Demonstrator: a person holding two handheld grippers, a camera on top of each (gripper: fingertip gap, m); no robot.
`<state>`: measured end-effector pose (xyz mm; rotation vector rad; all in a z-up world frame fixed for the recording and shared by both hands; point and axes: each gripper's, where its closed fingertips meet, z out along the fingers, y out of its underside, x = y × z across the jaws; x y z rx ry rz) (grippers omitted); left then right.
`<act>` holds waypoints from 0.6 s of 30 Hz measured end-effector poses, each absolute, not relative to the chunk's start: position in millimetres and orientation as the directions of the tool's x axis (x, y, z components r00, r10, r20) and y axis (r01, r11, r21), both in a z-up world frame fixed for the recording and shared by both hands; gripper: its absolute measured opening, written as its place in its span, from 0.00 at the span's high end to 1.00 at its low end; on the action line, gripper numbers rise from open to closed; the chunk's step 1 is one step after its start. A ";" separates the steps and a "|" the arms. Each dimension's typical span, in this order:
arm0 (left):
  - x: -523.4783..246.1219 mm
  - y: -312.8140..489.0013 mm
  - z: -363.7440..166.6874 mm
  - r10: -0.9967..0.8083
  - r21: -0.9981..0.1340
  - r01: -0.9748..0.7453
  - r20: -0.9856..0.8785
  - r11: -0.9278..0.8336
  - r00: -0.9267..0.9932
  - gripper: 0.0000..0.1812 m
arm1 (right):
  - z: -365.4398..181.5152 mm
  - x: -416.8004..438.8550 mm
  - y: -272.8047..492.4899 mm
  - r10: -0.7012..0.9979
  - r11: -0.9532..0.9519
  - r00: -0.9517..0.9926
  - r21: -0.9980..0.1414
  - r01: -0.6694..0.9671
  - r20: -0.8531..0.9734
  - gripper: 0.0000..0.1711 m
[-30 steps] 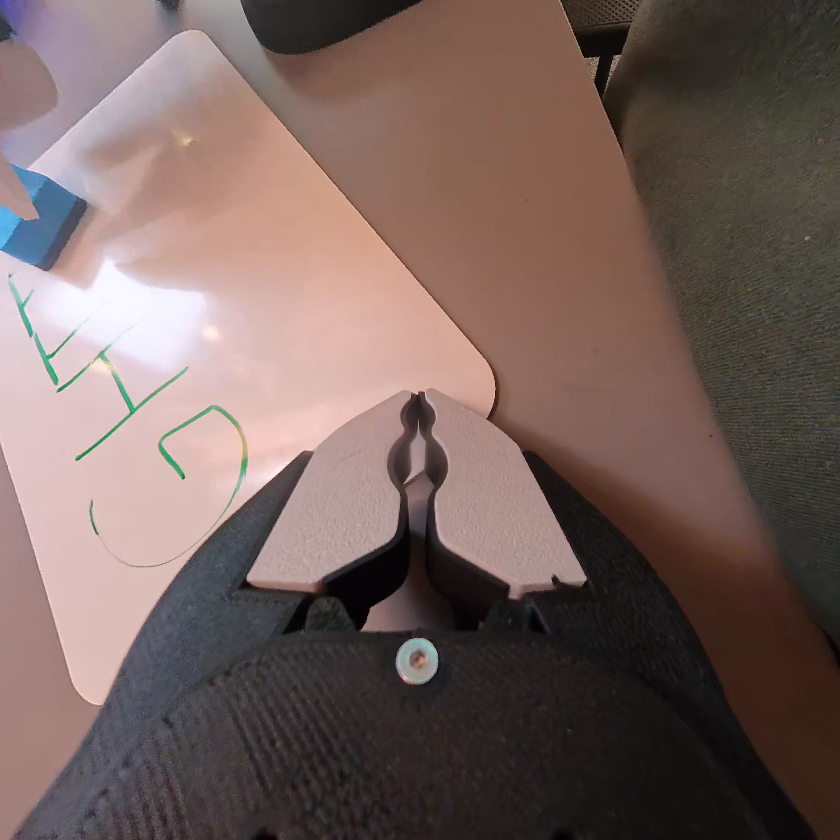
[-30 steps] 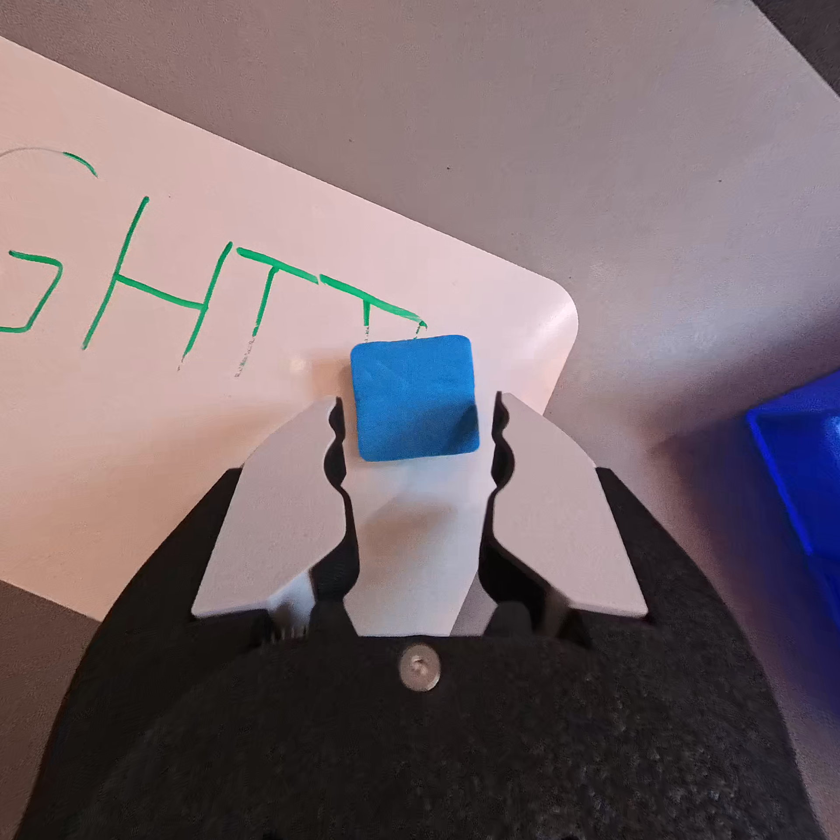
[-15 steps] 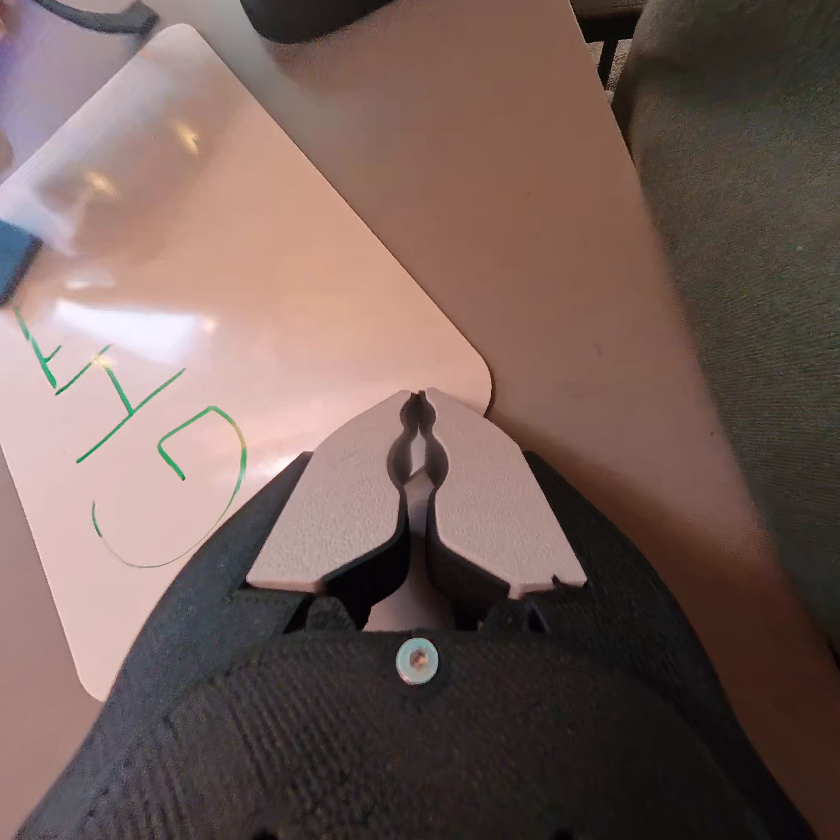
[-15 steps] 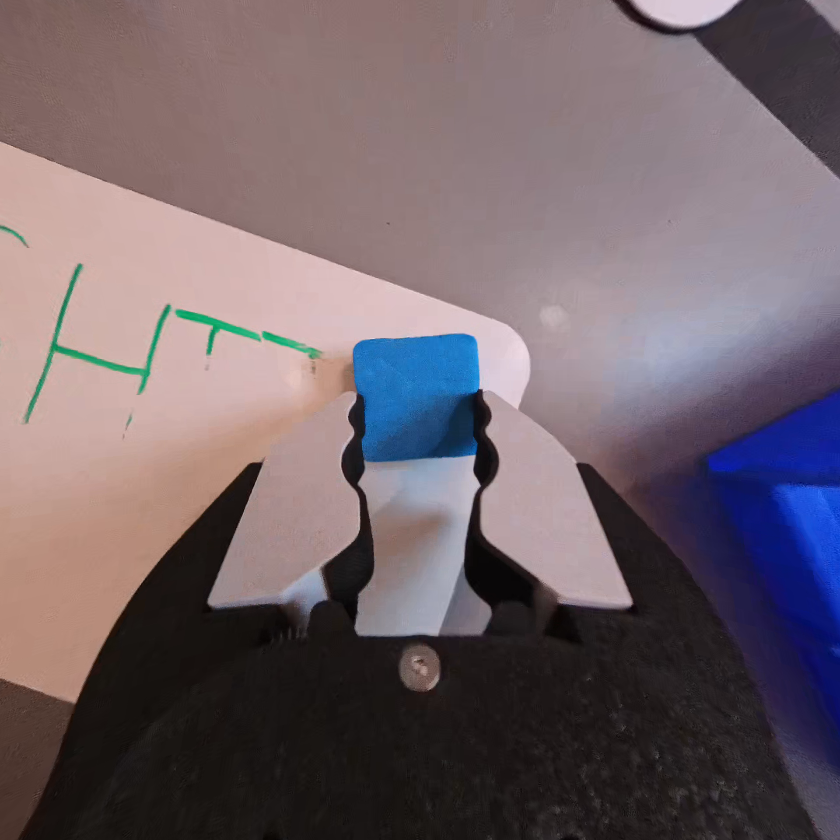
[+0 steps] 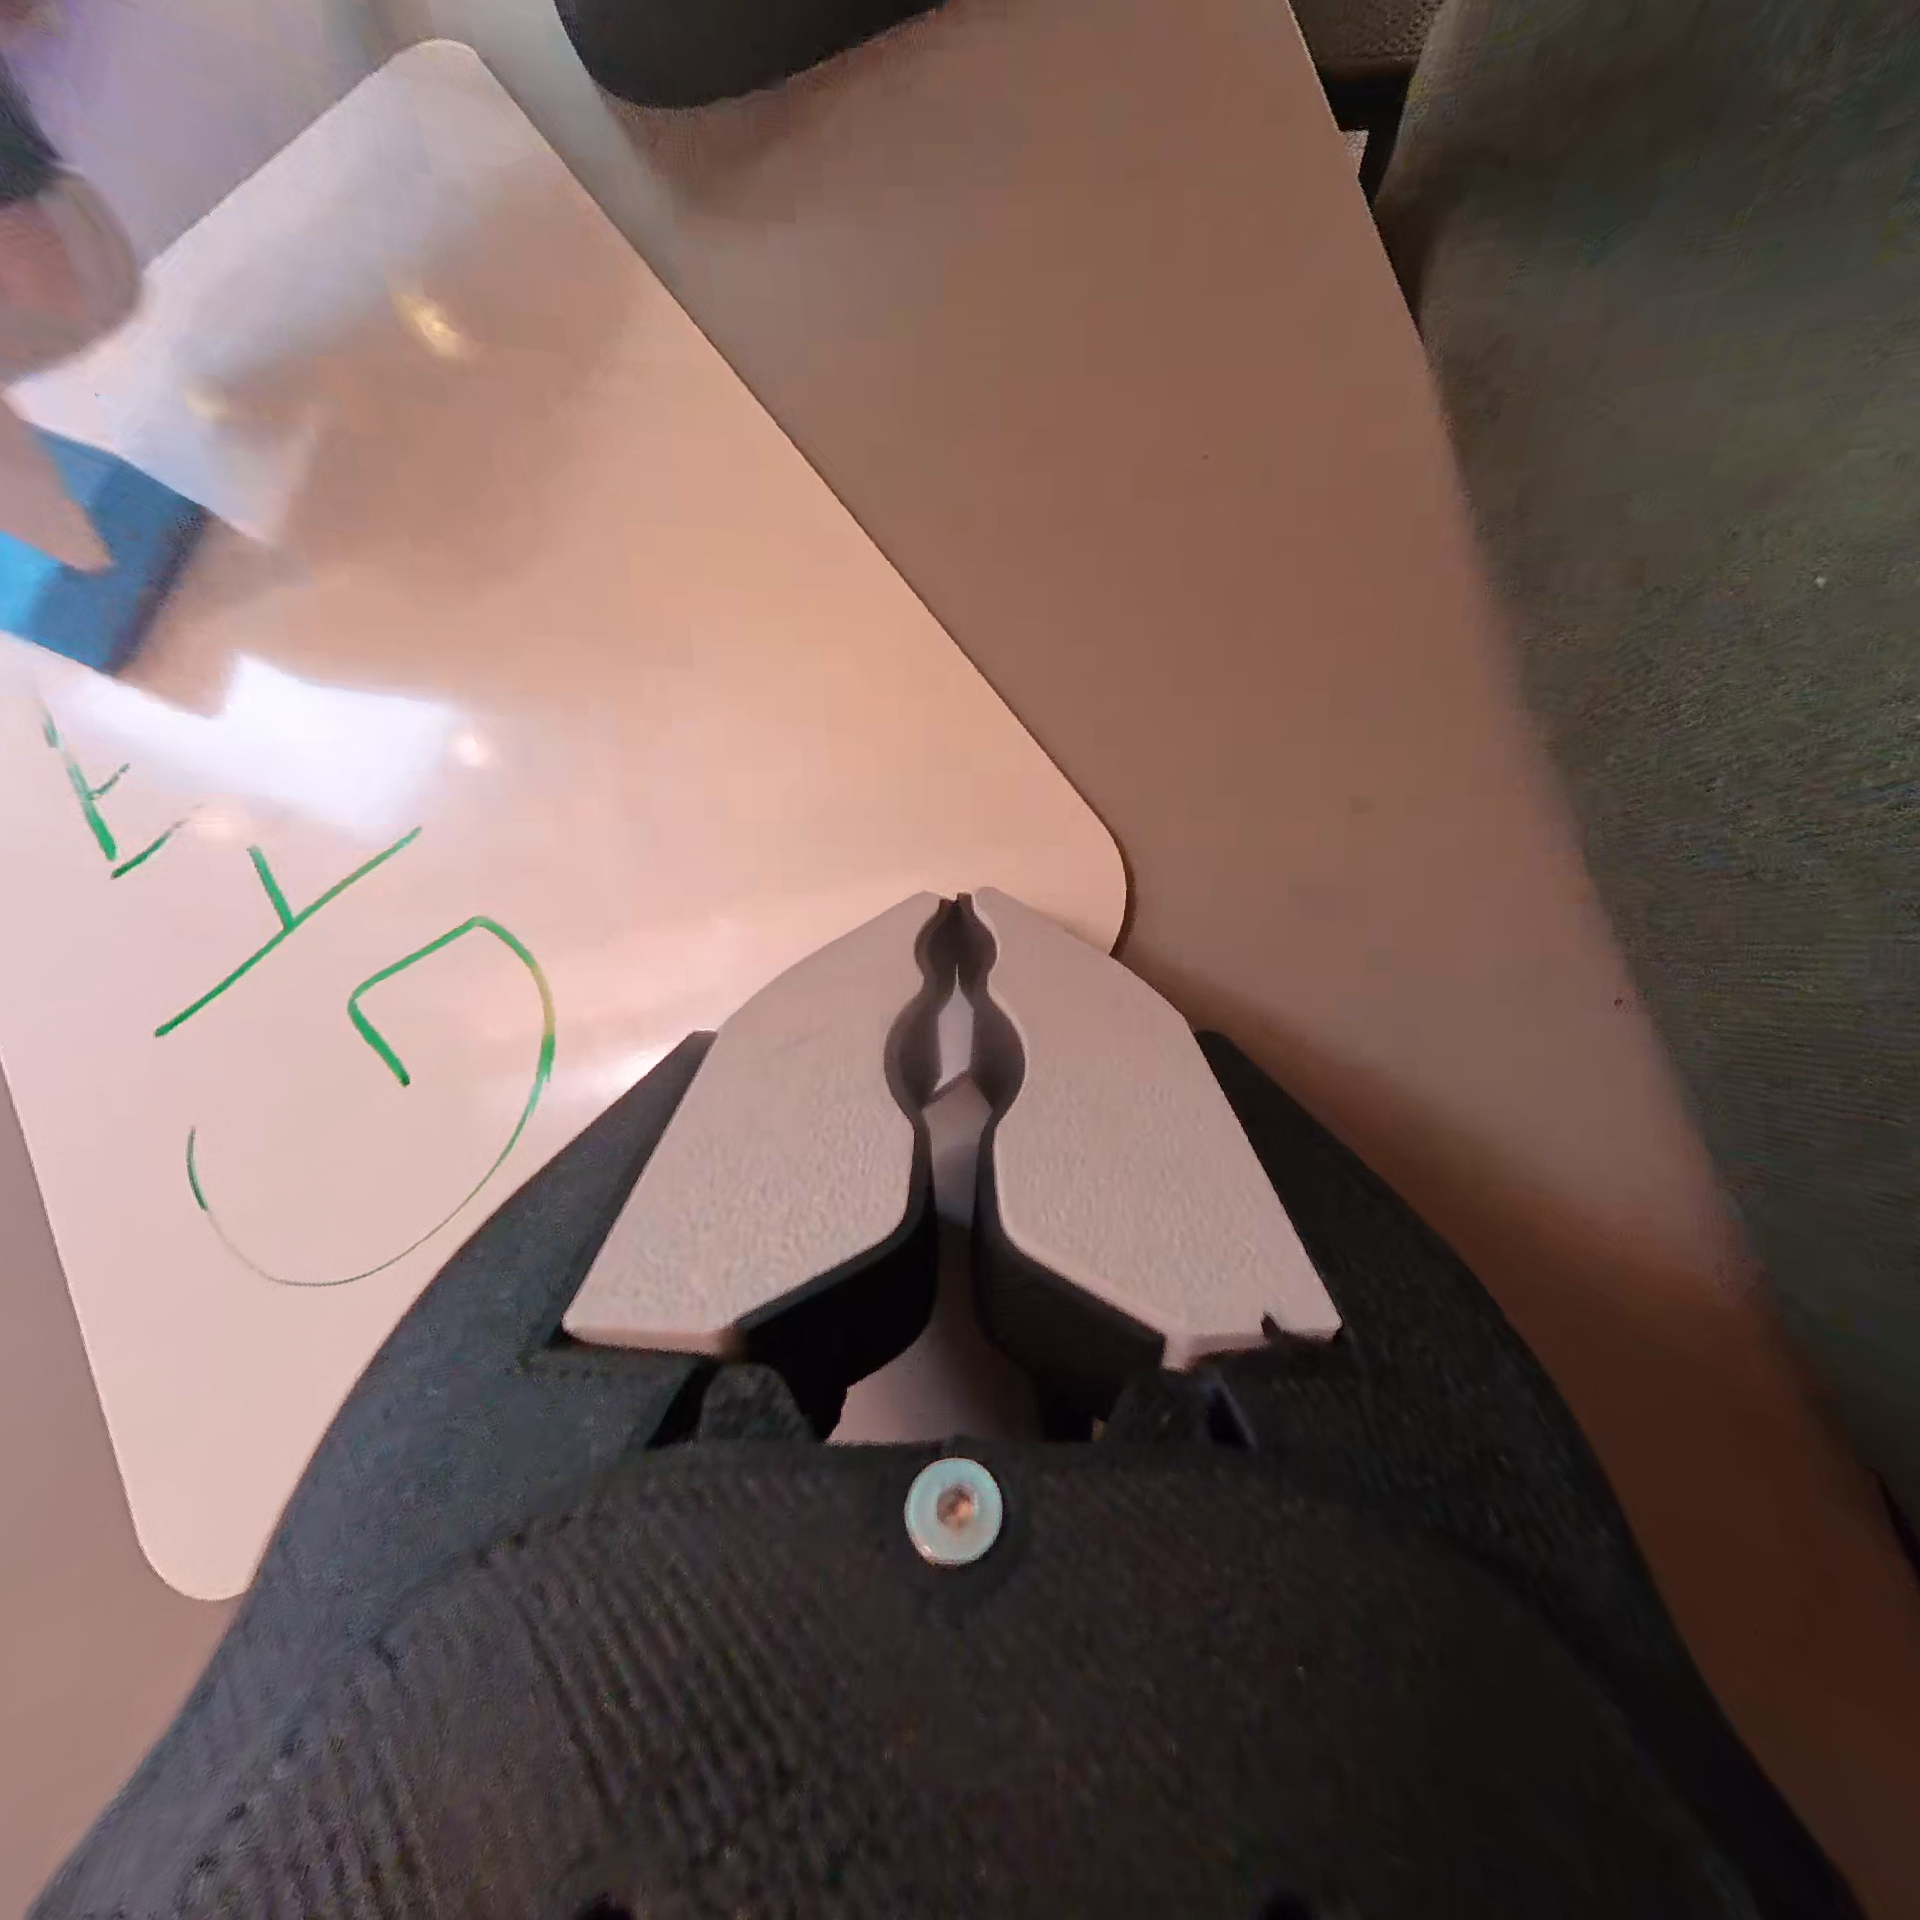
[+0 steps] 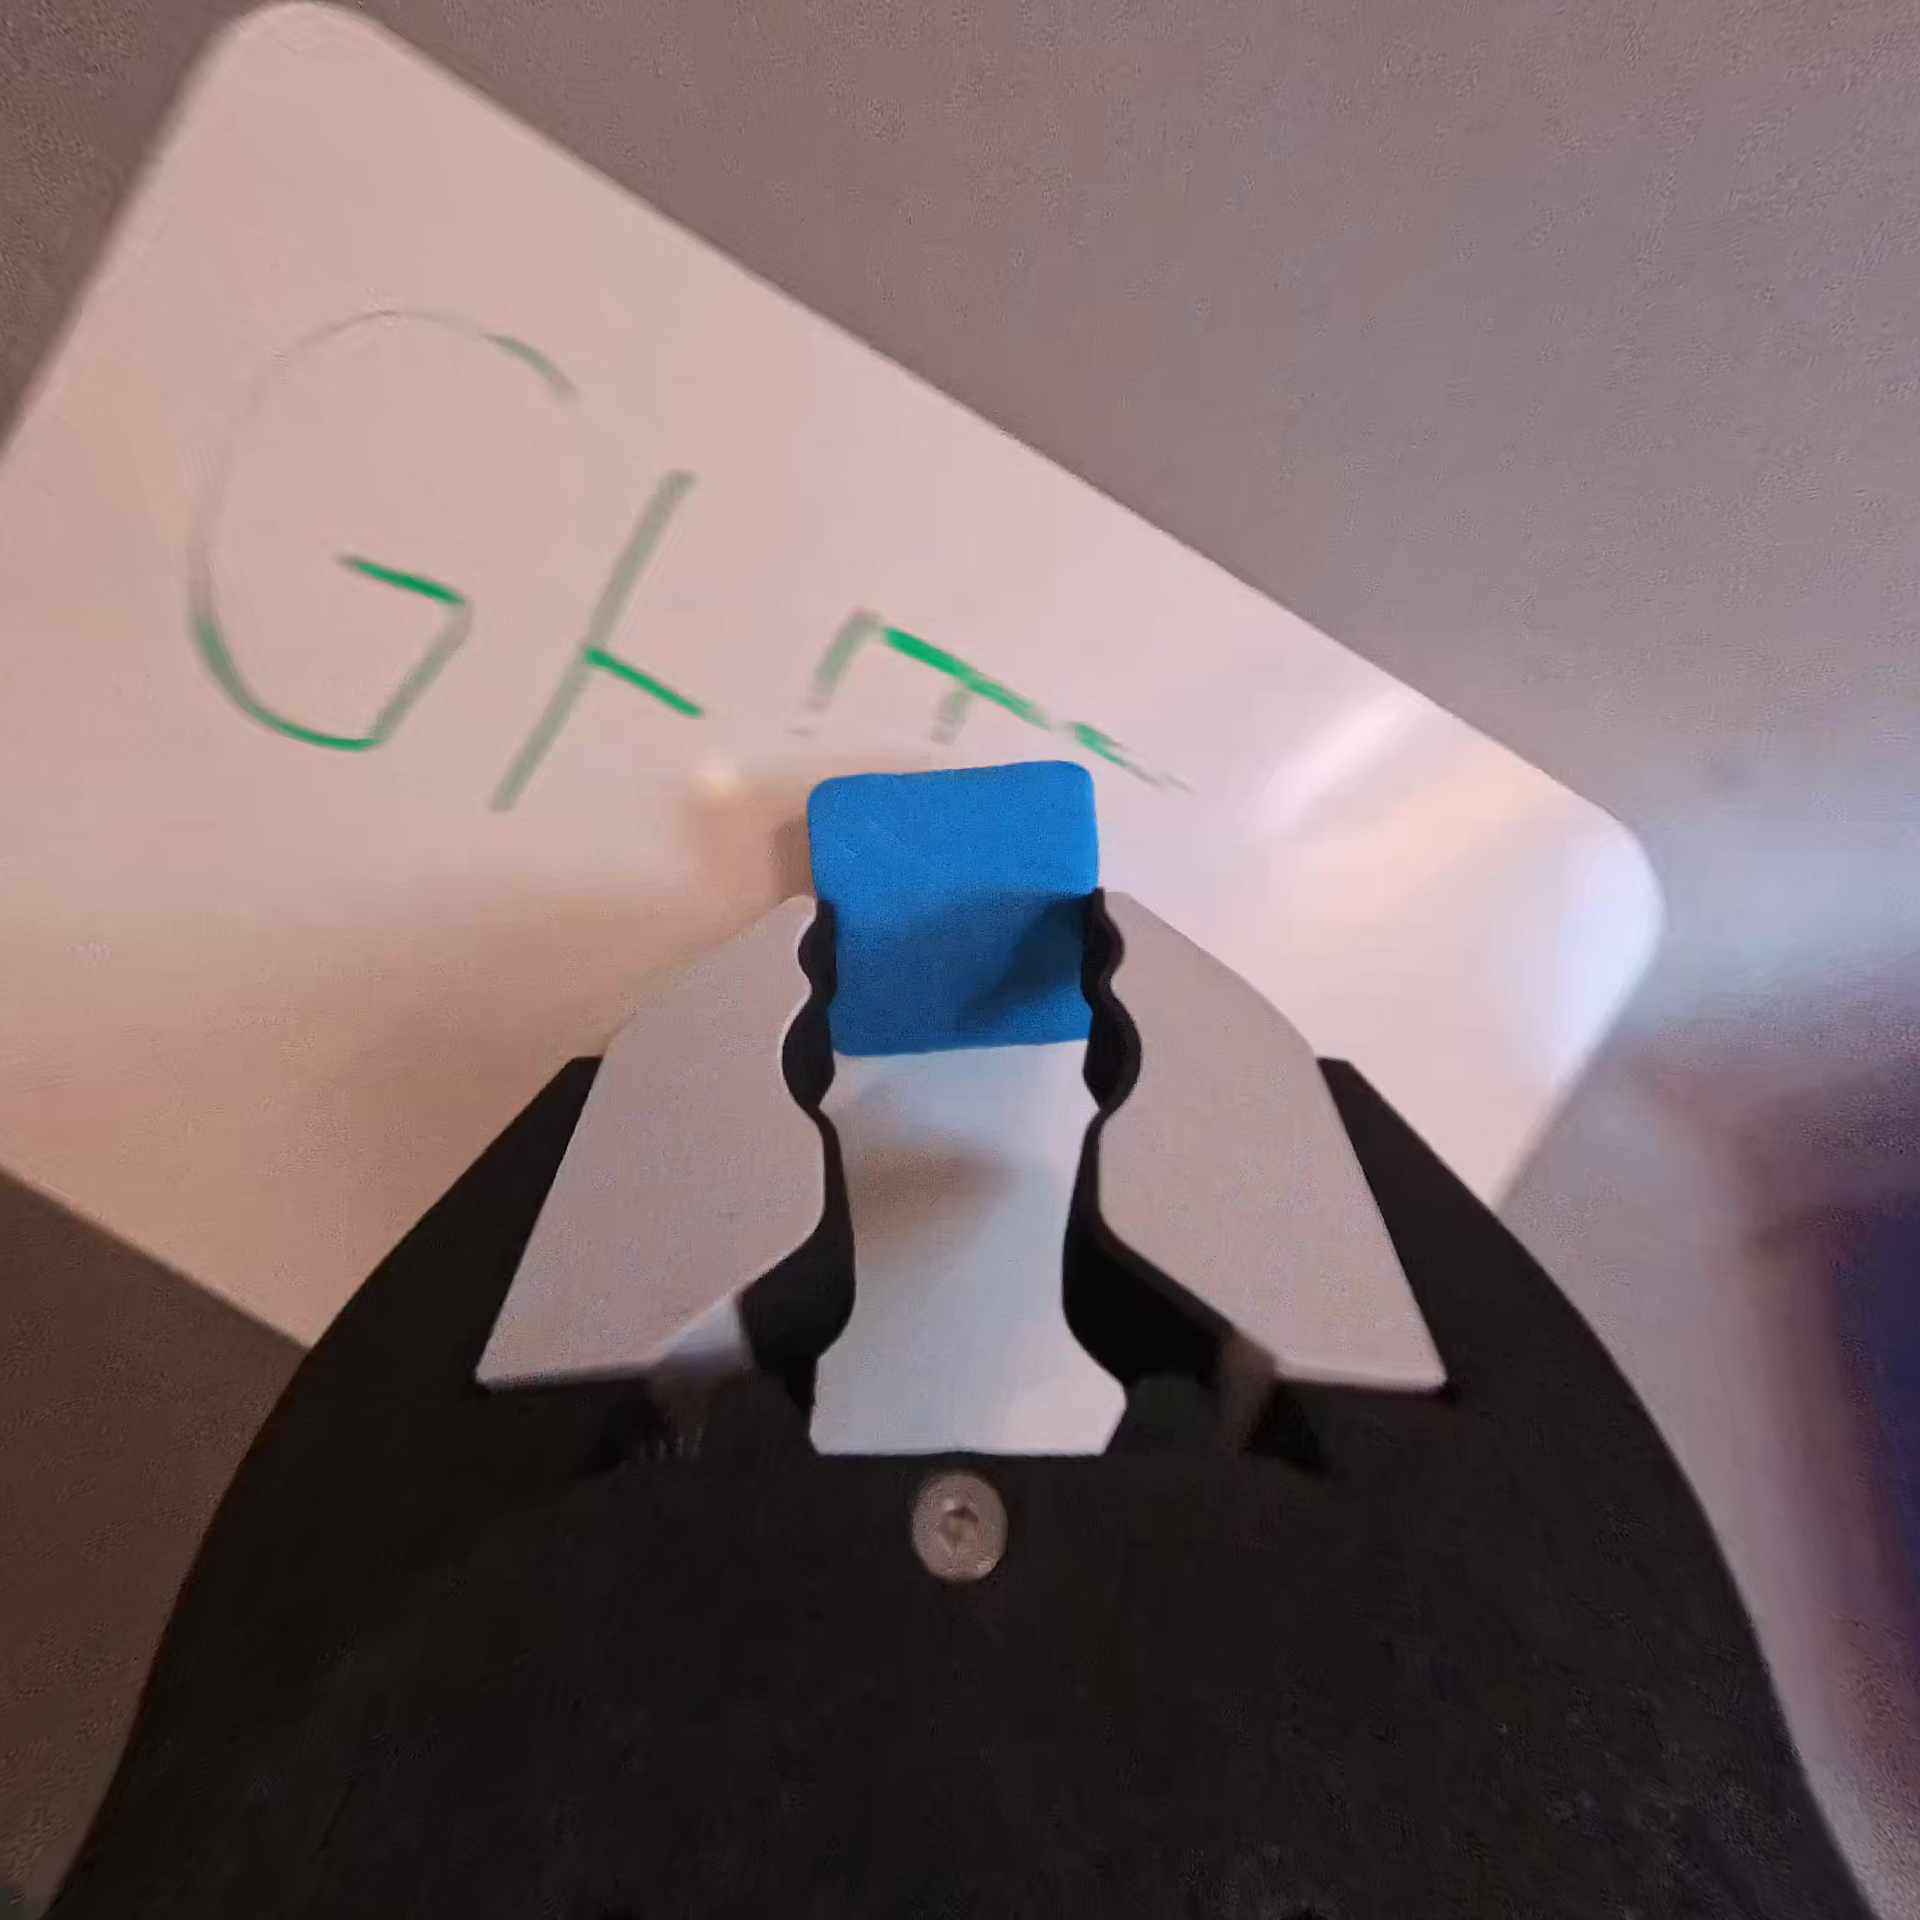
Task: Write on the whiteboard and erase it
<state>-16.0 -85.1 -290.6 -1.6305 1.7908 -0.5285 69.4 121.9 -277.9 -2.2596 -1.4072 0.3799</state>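
Observation:
A small white whiteboard (image 5: pixel 644 582) with rounded corners lies flat on the table and bears green handwritten marks (image 5: pixel 416 1060), partly wiped away. It also shows in the right wrist view (image 6: pixel 436 312). My right gripper (image 6: pixel 954 914) is shut on a blue eraser block (image 6: pixel 951 883) and presses it on the board just below the marks' right end. The eraser (image 5: pixel 94 582) shows blurred at the left edge of the left wrist view. My left gripper (image 5: pixel 961 902) is shut and empty, with its tips at the board's near right corner.
The board lies on a beige tabletop (image 5: pixel 1195 520). A grey-green upholstered surface (image 5: pixel 1714 520) lies past the table's right edge. A dark object (image 5: pixel 727 42) sits at the table's far edge. A blurred blue shape (image 6: pixel 1860 1195) is at the right of the right wrist view.
My right gripper closed on the blue eraser and swept it left along the board. More of the green marks' lower right part is gone. My left gripper stayed at the corner.

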 end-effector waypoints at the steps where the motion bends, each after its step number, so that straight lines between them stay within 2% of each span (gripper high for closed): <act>1: -15.8 -84.7 -290.5 -0.982 -0.680 -0.719 -0.190 0.143 -0.016 1.00 | -277.8 45.7 93.3 0.936 -0.300 0.352 -0.506 0.809 0.007 0.73; 3: -15.1 -84.6 -290.5 -0.982 -0.679 -0.719 -0.190 0.144 -0.017 1.00 | -277.3 10.4 71.4 0.971 -0.173 0.233 -0.509 0.843 0.055 0.73; 4: -15.0 -84.6 -290.5 -0.981 -0.679 -0.720 -0.192 0.144 -0.015 1.00 | -277.4 6.8 86.6 0.965 -0.193 0.258 -0.519 0.833 0.055 0.73; 6: -15.5 -84.7 -290.4 -0.979 -0.676 -0.722 -0.202 0.147 -0.010 1.00 | -278.2 31.7 146.0 0.905 -0.349 0.424 -0.536 0.769 0.019 0.73; 8: -17.1 -83.5 -290.3 -0.977 -0.671 -0.726 -0.213 0.149 -0.004 1.00 | -278.2 64.6 173.1 0.857 -0.433 0.515 -0.515 0.740 0.020 0.73; 12: -16.7 -83.6 -290.2 -0.981 -0.677 -0.722 -0.196 0.144 -0.012 1.00 | -278.0 19.0 84.4 0.960 -0.225 0.279 -0.497 0.838 0.035 0.73; 14: -15.2 -84.3 -290.2 -0.981 -0.678 -0.721 -0.192 0.146 -0.017 1.00 | -277.7 1.4 83.0 0.971 -0.168 0.231 -0.508 0.845 0.062 0.73; 18: -15.4 -83.6 -290.2 -0.978 -0.678 -0.720 -0.208 0.147 -0.004 1.00 | -278.4 49.6 169.9 0.880 -0.398 0.474 -0.532 0.747 0.007 0.73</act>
